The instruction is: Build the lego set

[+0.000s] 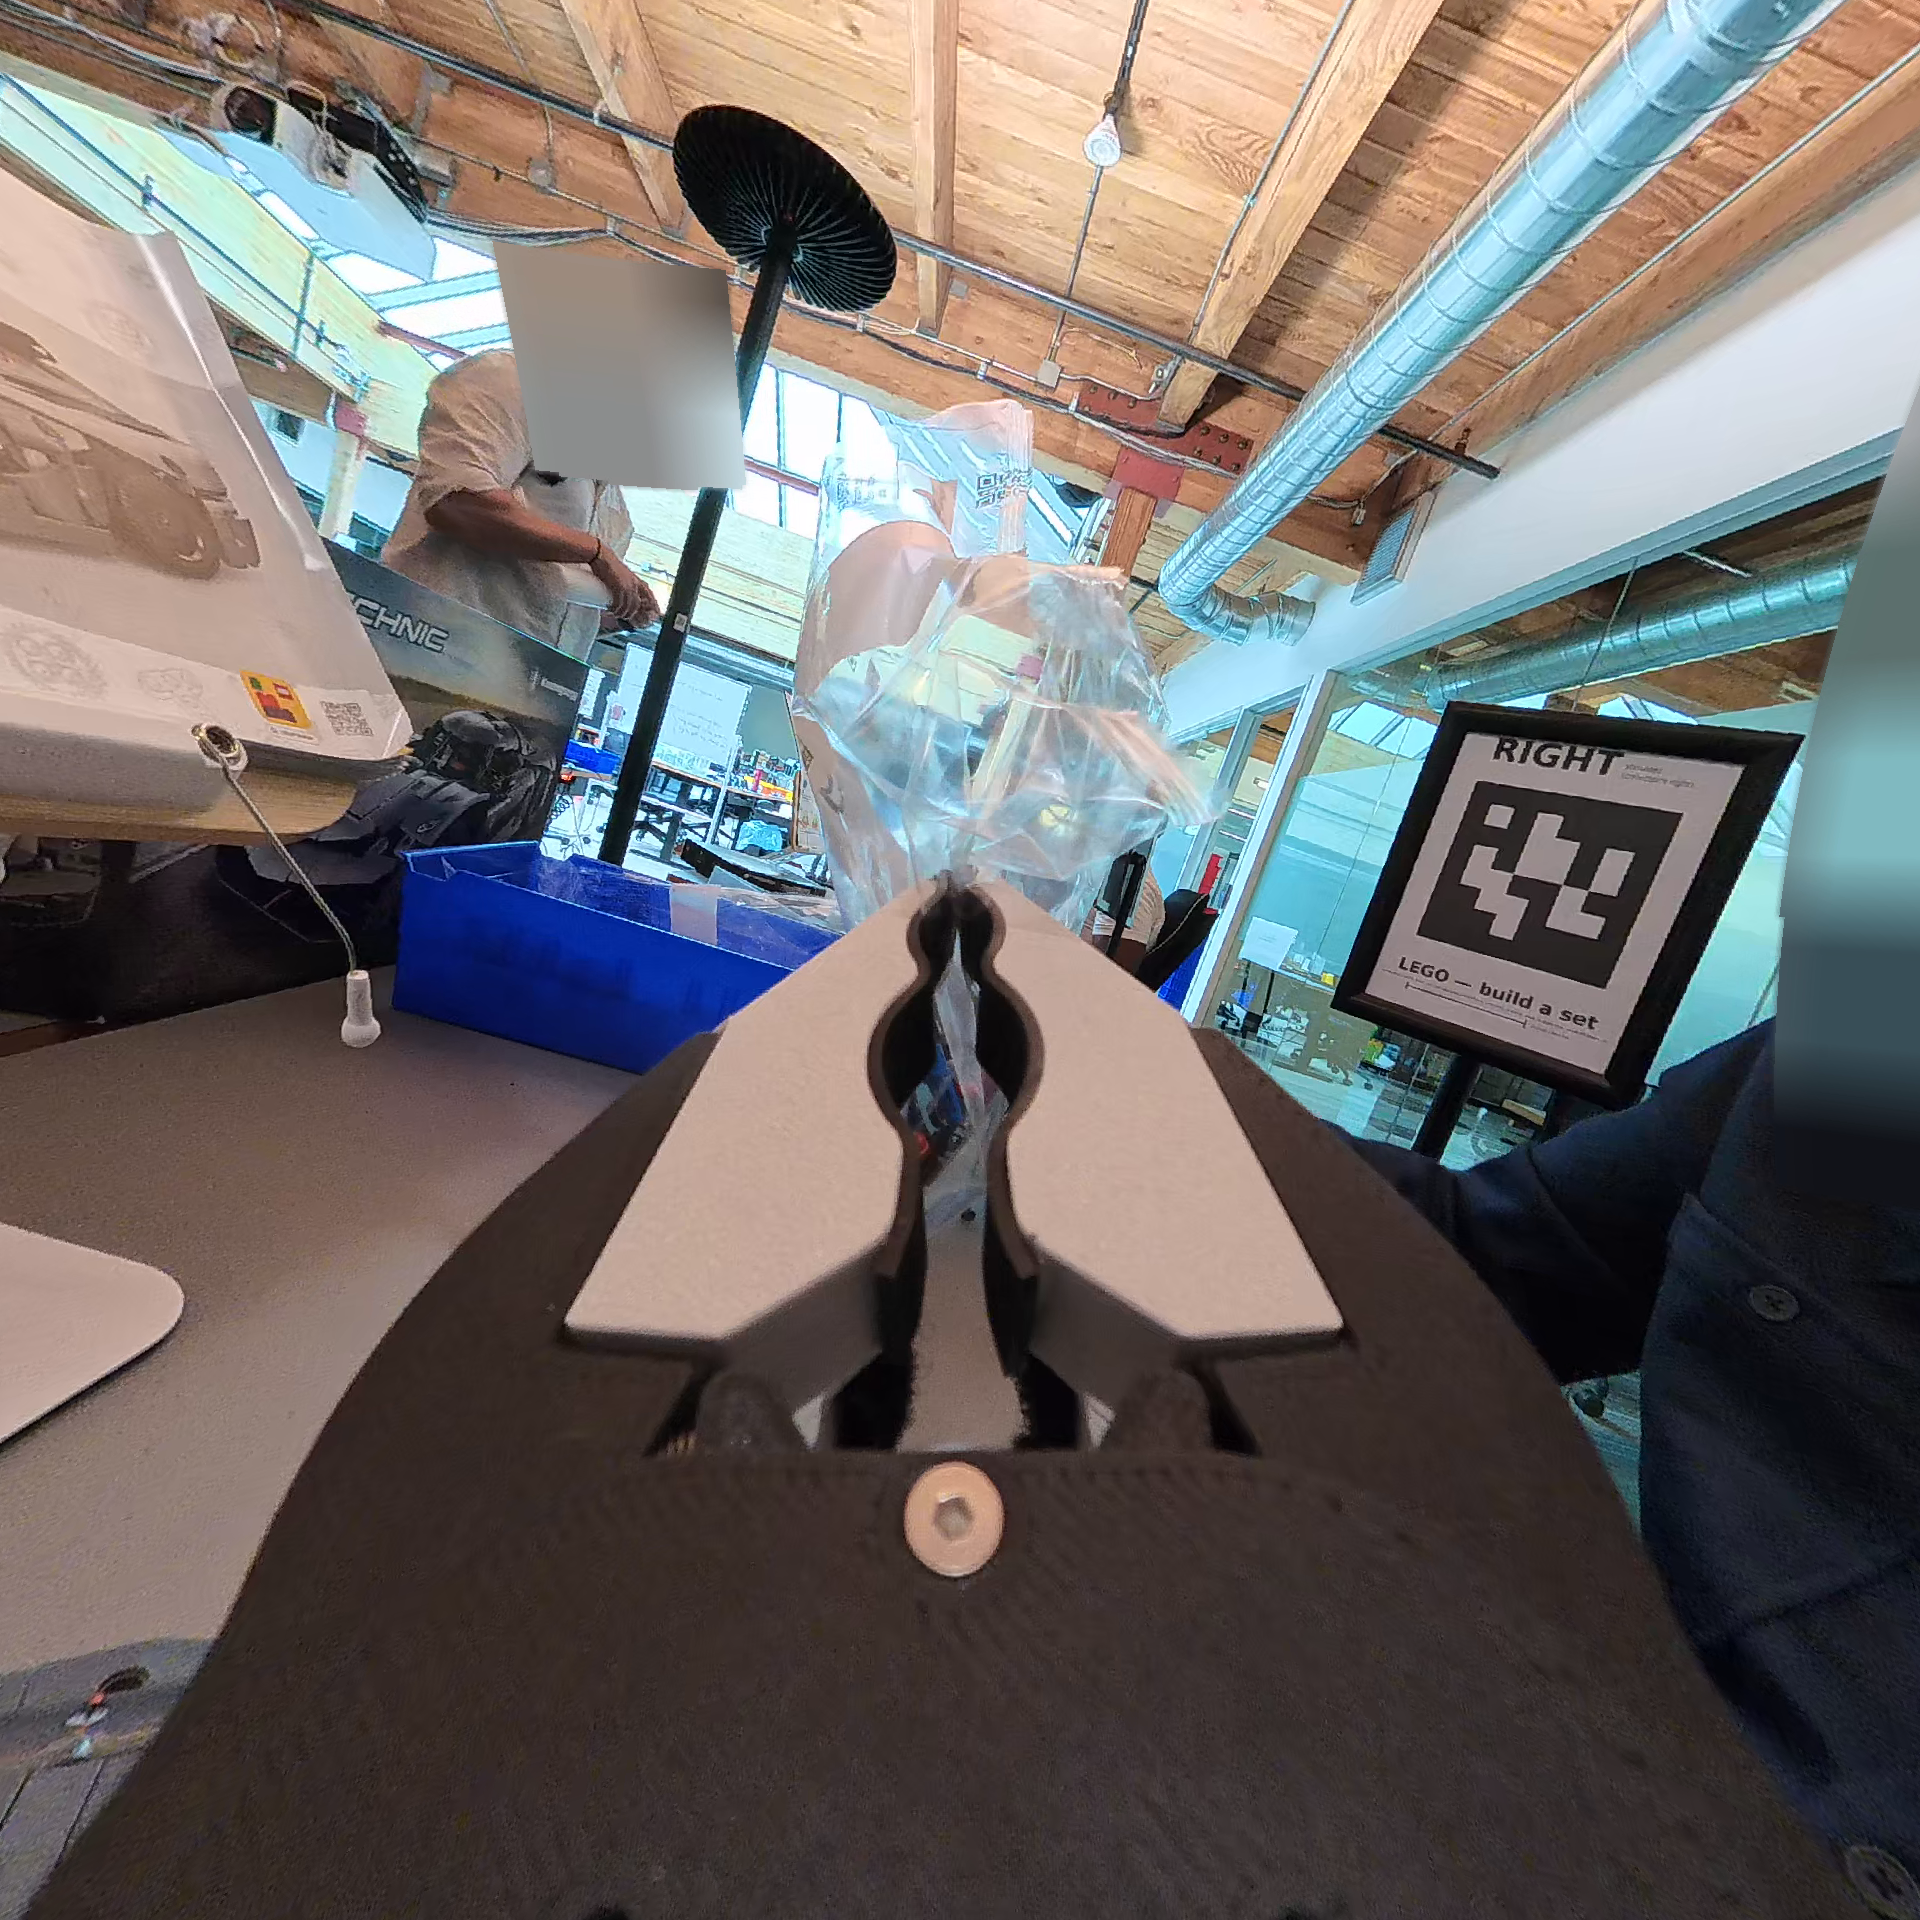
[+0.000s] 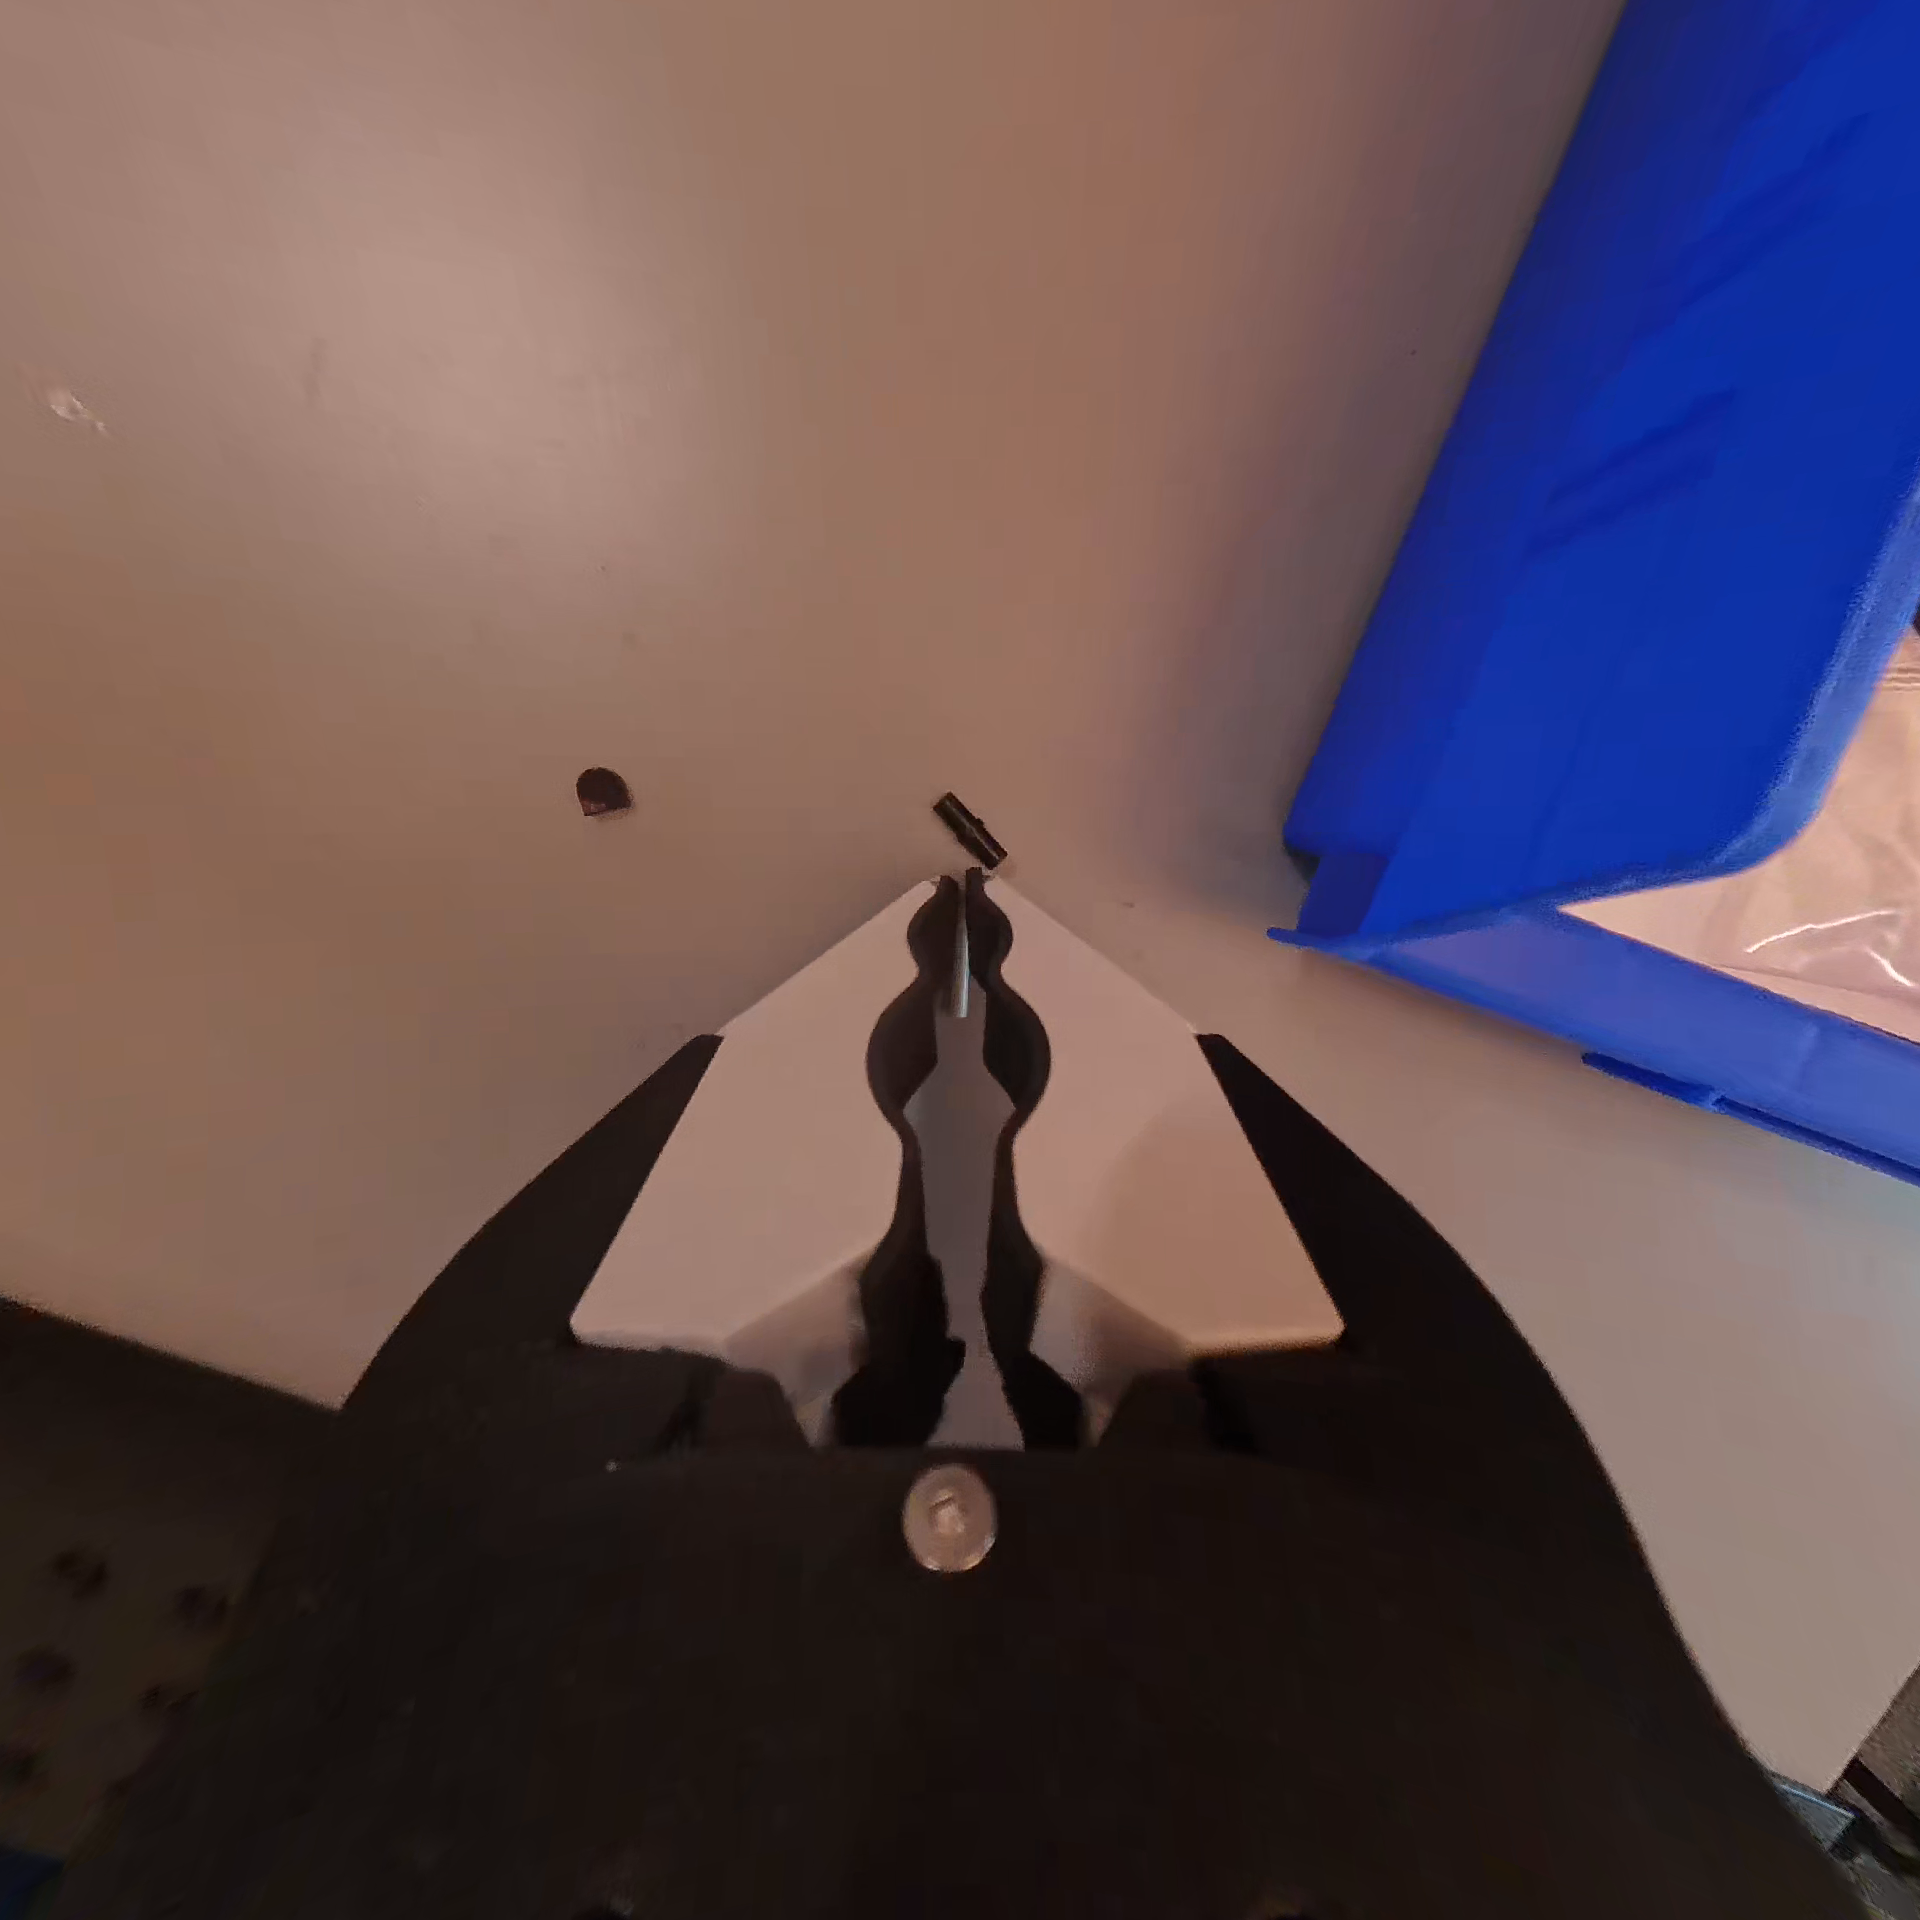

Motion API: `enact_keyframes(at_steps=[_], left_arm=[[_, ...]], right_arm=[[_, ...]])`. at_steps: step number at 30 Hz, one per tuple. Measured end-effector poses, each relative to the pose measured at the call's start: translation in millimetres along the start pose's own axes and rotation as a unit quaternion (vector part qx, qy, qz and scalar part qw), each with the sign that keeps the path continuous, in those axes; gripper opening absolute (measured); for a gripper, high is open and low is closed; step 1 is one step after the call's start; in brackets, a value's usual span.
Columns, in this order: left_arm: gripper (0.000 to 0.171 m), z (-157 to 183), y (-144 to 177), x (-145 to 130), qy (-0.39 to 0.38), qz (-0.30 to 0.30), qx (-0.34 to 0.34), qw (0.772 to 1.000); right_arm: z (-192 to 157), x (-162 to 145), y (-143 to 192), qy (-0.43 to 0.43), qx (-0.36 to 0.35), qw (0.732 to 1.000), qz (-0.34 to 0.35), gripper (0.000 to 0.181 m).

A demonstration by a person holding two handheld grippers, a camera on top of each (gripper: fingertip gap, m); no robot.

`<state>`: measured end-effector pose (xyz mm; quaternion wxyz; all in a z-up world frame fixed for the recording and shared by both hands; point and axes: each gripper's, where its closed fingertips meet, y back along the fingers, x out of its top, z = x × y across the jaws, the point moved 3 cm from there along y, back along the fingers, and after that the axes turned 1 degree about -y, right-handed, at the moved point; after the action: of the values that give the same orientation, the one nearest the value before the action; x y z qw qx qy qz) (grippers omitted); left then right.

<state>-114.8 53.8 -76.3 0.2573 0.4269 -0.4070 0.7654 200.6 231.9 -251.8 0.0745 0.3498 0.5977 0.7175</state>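
Black pin lies just beyond the right gripper, slanting across its fingers, which pinch a grey axle; the left gripper clamps a bag.

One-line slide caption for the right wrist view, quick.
Right gripper shut on a thin grey pin, tips beside a small black piece on the table, blue bin alongside.

Left wrist view: crumpled clear plastic bag at centre, rising from the left gripper; blue plastic bin behind, lower left; black-framed marker sign right. Right wrist view: short black pin on pale tabletop, just beyond the right gripper.
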Motion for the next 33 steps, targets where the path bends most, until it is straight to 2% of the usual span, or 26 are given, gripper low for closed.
enact_keyframes(at_steps=[6,8,9,12,14,17,22,24,26,29,31,33], left_arm=[[0.0,1,0,1,-0.001,0.003,-0.001,1.0],[0.0,1,0,1,0.0,0.002,-0.002,1.0],[0.0,1,0,1,0.0,0.002,-0.002,1.0],[0.0,1,0,1,-0.001,0.001,-0.002,1.0],[0.0,1,0,1,-0.001,0.003,-0.001,1.0],[0.0,1,1,1,-0.001,0.003,0.0,1.0],[0.0,-1,-1,-1,0.001,-0.001,0.0,1.0],[0.0,-1,0,-1,0.001,-0.002,0.001,1.0],[0.0,-1,0,-1,0.001,-0.001,0.001,1.0],[0.0,-1,-2,-3,0.002,-0.005,0.0,1.0],[0.0,-1,-3,-5,0.003,-0.009,-0.001,1.0],[0.0,0,-5,-7,0.003,-0.013,-0.003,1.0]], right_arm=[[2,6,12,-0.001,-0.003,0.999,0.045,0.0],[4,10,13,-0.006,0.002,0.999,0.048,0.026],[4,10,12,-0.002,0.002,0.999,0.046,0.032],[2,11,3,0.011,-0.006,0.999,0.046,0.02],[1,10,-3,0.01,0.001,0.999,0.04,0.019],[0,9,-4,0.005,0.013,0.999,0.045,0.002],[-3,12,2,0.001,0.024,0.998,0.064,0.001],[-11,20,19,0.004,0.034,0.995,0.094,0.002],[-29,45,54,0.018,0.061,0.984,0.165,0.001],[-70,95,124,0.066,0.11,0.948,0.292,0.001],[-98,124,165,0.101,0.14,0.92,0.352,0.001],[-123,148,191,0.132,0.165,0.896,0.389,0.001]])
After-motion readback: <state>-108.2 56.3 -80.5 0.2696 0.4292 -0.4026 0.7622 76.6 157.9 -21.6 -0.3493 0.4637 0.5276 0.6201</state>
